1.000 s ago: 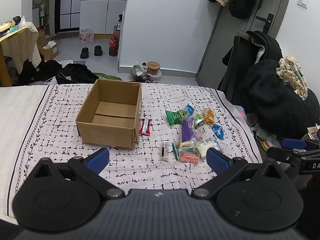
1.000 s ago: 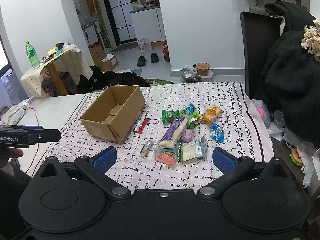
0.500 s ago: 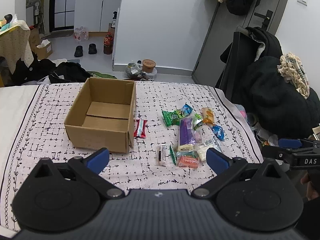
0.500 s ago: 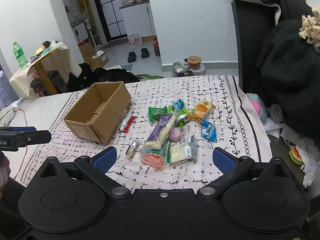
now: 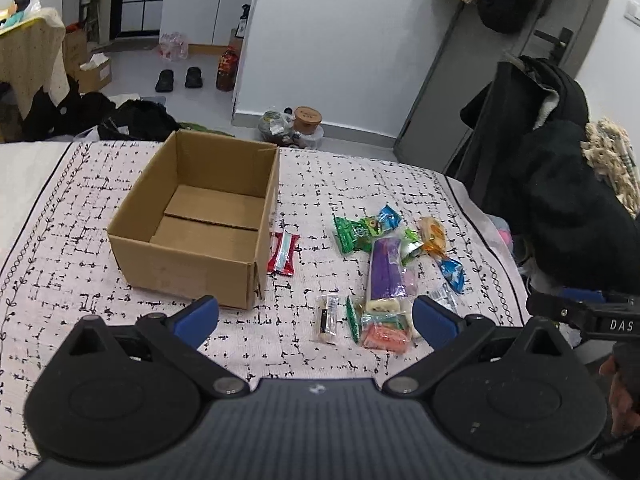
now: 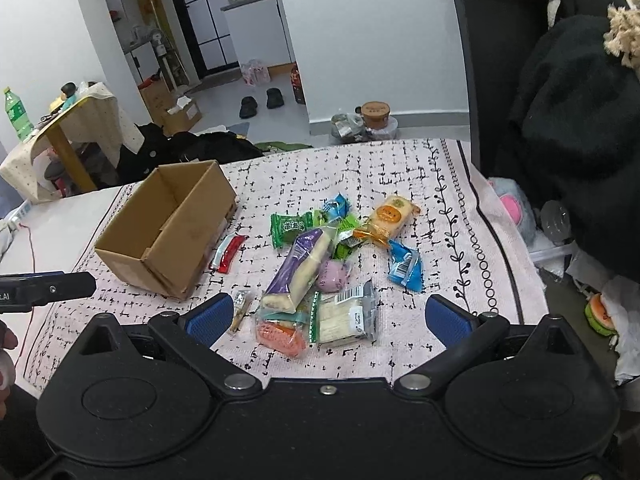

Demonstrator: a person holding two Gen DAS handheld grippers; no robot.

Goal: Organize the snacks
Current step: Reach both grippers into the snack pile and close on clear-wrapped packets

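Nothing packed yet: open brown cardboard box (image 5: 200,220) sits empty on patterned pink cloth (image 5: 60,216), red-and-white wrapped bar (image 5: 283,253) just beside its right wall, pile of mixed wrapped snacks (image 6: 324,264) farther right. Left tool (image 5: 316,316) and right tool (image 6: 328,316) both spread wide, holding nothing, hovering short of pile, right one lined up with it. All sorting left.
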